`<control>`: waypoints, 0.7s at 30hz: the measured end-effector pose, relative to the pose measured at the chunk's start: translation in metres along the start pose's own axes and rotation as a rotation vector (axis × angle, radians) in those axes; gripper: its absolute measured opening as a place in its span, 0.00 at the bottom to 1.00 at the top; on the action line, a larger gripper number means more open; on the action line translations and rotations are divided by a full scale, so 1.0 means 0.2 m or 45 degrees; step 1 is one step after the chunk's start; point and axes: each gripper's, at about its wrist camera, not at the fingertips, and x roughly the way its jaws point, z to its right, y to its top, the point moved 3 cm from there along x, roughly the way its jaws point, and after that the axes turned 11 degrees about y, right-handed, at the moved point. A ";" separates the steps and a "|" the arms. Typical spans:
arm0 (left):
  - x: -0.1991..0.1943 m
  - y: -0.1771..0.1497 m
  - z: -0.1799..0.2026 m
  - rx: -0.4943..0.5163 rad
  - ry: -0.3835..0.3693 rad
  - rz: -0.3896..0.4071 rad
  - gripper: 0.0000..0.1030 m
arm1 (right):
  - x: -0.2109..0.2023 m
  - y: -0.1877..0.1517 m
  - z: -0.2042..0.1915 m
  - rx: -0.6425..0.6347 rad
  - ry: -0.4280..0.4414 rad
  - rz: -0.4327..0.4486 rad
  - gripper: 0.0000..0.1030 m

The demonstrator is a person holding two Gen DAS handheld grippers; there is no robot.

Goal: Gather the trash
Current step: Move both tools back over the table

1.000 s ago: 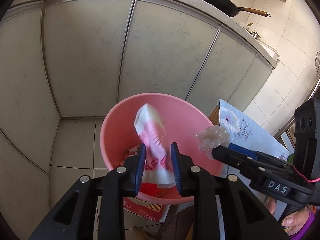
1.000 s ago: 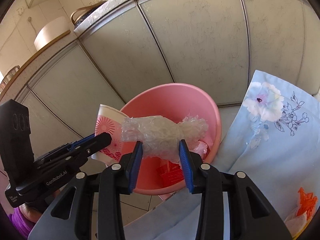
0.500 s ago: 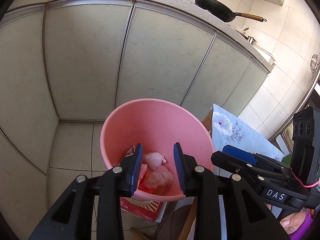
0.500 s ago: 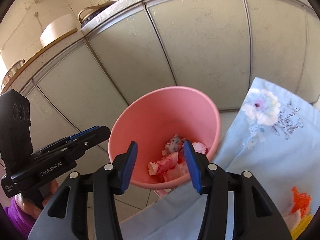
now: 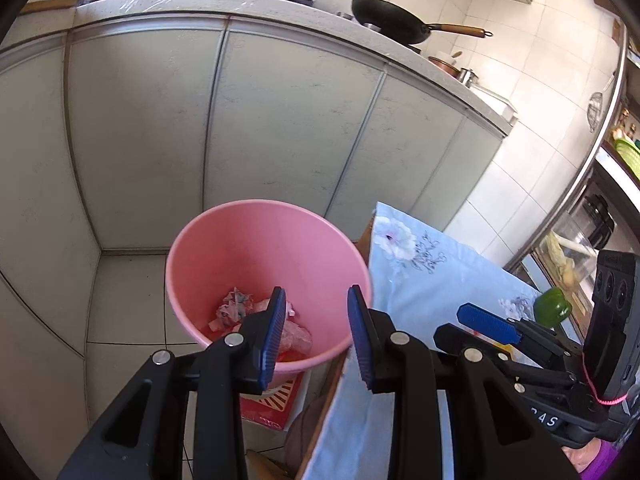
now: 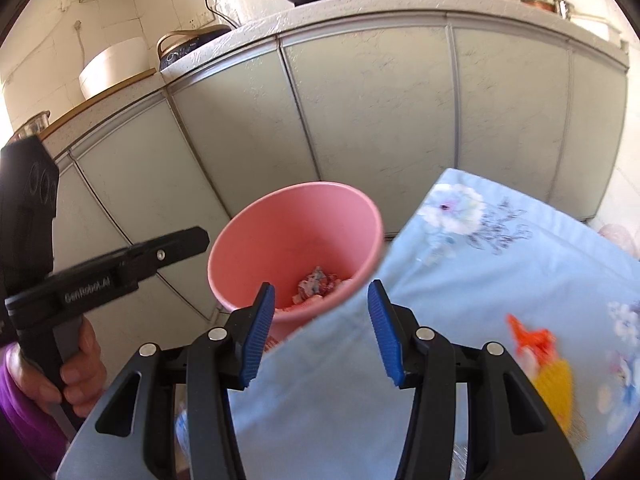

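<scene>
A pink bin (image 5: pixel 256 240) stands on the floor by the table's corner; it also shows in the right wrist view (image 6: pixel 296 224). Crumpled trash (image 5: pixel 236 306) lies at its bottom, with a clear plastic wad (image 5: pixel 296 338) beside it. My left gripper (image 5: pixel 316 338) is open and empty above the bin's near rim. My right gripper (image 6: pixel 320 336) is open and empty over the table's edge, back from the bin. An orange and yellow scrap (image 6: pixel 548 364) lies on the blue floral tablecloth (image 6: pixel 480 280) to the right.
Grey cabinet doors (image 5: pixel 280 120) stand behind the bin, with pans (image 5: pixel 392 20) on the counter above. A red box (image 5: pixel 272 404) sits under the bin. A green pepper (image 5: pixel 554 310) lies on the table's far side. Tiled floor (image 5: pixel 128 304) lies to the left.
Both grippers opened and dropped the paper cup and the plastic wad into the bin. Both have since drawn back and up from the bin.
</scene>
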 end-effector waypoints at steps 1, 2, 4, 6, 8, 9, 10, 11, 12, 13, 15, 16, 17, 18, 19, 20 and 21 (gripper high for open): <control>-0.01 -0.01 0.02 0.010 -0.010 -0.001 0.30 | -0.03 -0.01 0.00 0.003 -0.007 0.006 0.48; -0.02 -0.01 0.04 0.018 -0.019 -0.001 0.30 | -0.07 -0.03 0.01 0.006 -0.021 0.013 0.48; -0.04 -0.03 0.09 0.043 -0.039 0.000 0.30 | -0.14 -0.07 0.02 0.002 -0.063 0.030 0.48; -0.06 -0.03 0.14 0.070 -0.058 -0.001 0.30 | -0.21 -0.10 0.03 0.002 -0.091 0.046 0.48; -0.08 -0.05 0.18 0.098 -0.077 -0.006 0.30 | -0.30 -0.15 0.06 0.007 -0.138 0.072 0.48; -0.08 -0.06 0.20 0.108 -0.083 -0.008 0.30 | -0.34 -0.17 0.07 0.011 -0.156 0.088 0.48; -0.09 -0.07 0.22 0.116 -0.088 -0.010 0.30 | -0.40 -0.20 0.09 0.017 -0.176 0.106 0.48; -0.09 -0.08 0.24 0.124 -0.095 -0.013 0.30 | -0.44 -0.23 0.10 0.021 -0.200 0.122 0.48; -0.10 -0.09 0.26 0.131 -0.100 -0.016 0.30 | -0.49 -0.25 0.12 0.023 -0.233 0.139 0.48; -0.10 -0.09 0.27 0.136 -0.106 -0.018 0.30 | -0.52 -0.27 0.14 0.026 -0.256 0.152 0.48; -0.11 -0.11 0.30 0.151 -0.120 -0.024 0.30 | -0.59 -0.31 0.17 0.045 -0.294 0.175 0.48; -0.11 -0.12 0.32 0.161 -0.125 -0.027 0.30 | -0.62 -0.34 0.19 0.062 -0.315 0.185 0.48; -0.11 -0.13 0.34 0.175 -0.130 -0.031 0.30 | -0.65 -0.36 0.21 0.077 -0.331 0.192 0.48; -0.11 -0.14 0.36 0.184 -0.134 -0.035 0.30 | -0.68 -0.39 0.23 0.091 -0.344 0.197 0.48; -0.11 -0.15 0.38 0.192 -0.140 -0.041 0.30 | -0.70 -0.41 0.25 0.105 -0.364 0.198 0.48; -0.10 -0.16 0.40 0.200 -0.148 -0.049 0.30 | -0.72 -0.44 0.27 0.117 -0.379 0.195 0.48; -0.10 -0.16 0.42 0.204 -0.156 -0.057 0.30 | -0.73 -0.47 0.30 0.132 -0.392 0.189 0.48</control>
